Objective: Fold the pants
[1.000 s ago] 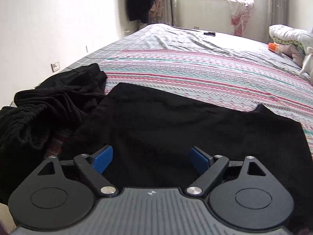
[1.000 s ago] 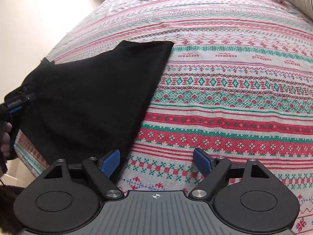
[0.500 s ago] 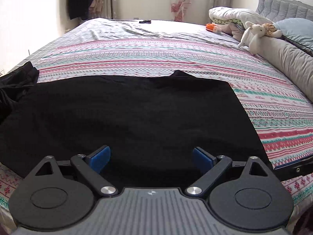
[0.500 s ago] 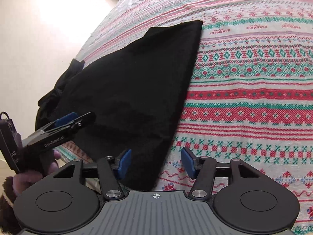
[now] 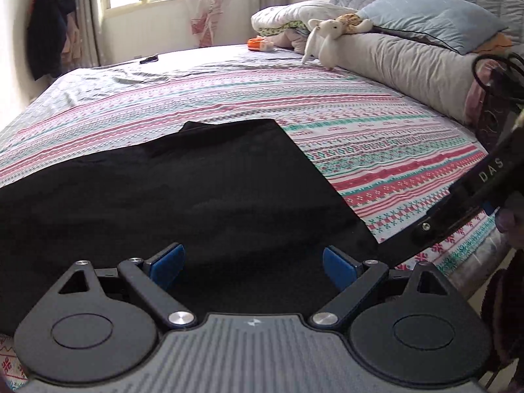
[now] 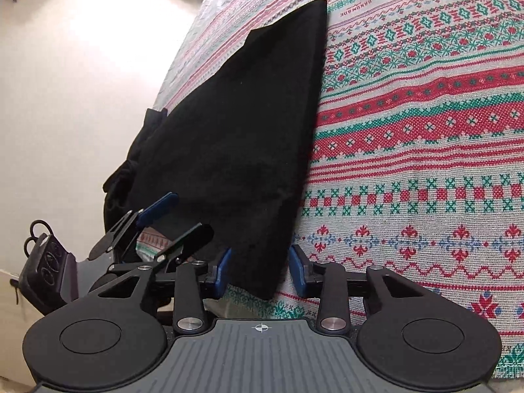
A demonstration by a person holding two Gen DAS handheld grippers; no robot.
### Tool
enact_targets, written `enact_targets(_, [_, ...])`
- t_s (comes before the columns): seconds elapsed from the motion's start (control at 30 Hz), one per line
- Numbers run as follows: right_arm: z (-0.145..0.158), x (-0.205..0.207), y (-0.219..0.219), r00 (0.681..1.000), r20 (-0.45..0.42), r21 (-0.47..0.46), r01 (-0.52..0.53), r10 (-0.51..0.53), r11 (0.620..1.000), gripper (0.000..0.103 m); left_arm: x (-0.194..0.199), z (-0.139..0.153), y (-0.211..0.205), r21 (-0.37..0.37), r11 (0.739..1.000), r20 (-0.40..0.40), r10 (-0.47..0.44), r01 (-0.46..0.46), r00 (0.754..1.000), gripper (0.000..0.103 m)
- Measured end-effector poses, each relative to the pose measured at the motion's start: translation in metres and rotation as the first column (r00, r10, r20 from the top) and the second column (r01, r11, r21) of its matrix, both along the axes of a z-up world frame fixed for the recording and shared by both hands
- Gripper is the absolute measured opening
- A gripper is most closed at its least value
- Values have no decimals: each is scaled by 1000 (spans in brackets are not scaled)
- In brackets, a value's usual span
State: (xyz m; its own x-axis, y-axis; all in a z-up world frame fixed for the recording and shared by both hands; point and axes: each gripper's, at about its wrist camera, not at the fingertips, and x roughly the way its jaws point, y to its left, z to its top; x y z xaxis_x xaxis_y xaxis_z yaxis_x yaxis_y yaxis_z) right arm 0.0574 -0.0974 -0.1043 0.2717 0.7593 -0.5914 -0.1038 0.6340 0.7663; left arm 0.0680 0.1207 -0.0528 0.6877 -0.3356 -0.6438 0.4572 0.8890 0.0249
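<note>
Patterned red, green and white bedding covers the bed (image 5: 376, 137), with pillows and a stuffed toy far ahead of the left claw (image 5: 253, 263) by the headboard. Black pants (image 5: 196, 190) lie spread flat along the near edge of the bed, directly ahead of and under both claws. Released, its blue pads spread wide, the left claw hovers over the near hem without touching cloth. The right claw (image 6: 258, 270) straddles the near corner of the pants (image 6: 249, 124), pads partly closed in on either side but not yet pinching, as far as can be told. Judging by this, the step in hand is taking hold of the near edge for a fold. Next, both claws likely need to close on the hem, then carry it forward, away from themselves, over the far half.
</note>
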Motion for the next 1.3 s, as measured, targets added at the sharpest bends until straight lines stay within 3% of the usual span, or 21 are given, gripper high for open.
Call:
enact_targets(0.2, [6,3,4,999,-4,11,-54,54,998,37,-16,-4,-21,54,992,36,-117,115,992,102])
enact_targets(0.33, [8,9,7,998,-13,29,-58,59,998,37,-21,-3,-25,25,979,38,-204,203,978,102])
enact_targets(0.53, [16,13,13,998,-2,60,-57,57,997,37,-30,-7,-35,51,963,57,-267,264,962,102])
enact_targets(0.73, [23,20,8,999,-3,128,-44,45,991,37,-35,-17,-60,142,970,133,-215,196,968,97])
enact_targets(0.87, [27,24,6,1000,15,113,-27,26,993,39,-35,-33,-75,272,960,220,-130,68,967,78])
enact_targets(1.1, [6,42,-12,995,8,1,97,-97,995,37,-43,-38,-73,290,957,250,-69,-7,966,64])
enact_targets(1.3, [-16,90,-18,978,-3,57,206,-207,977,22,-55,-39,-83,314,948,257,-33,-51,966,51])
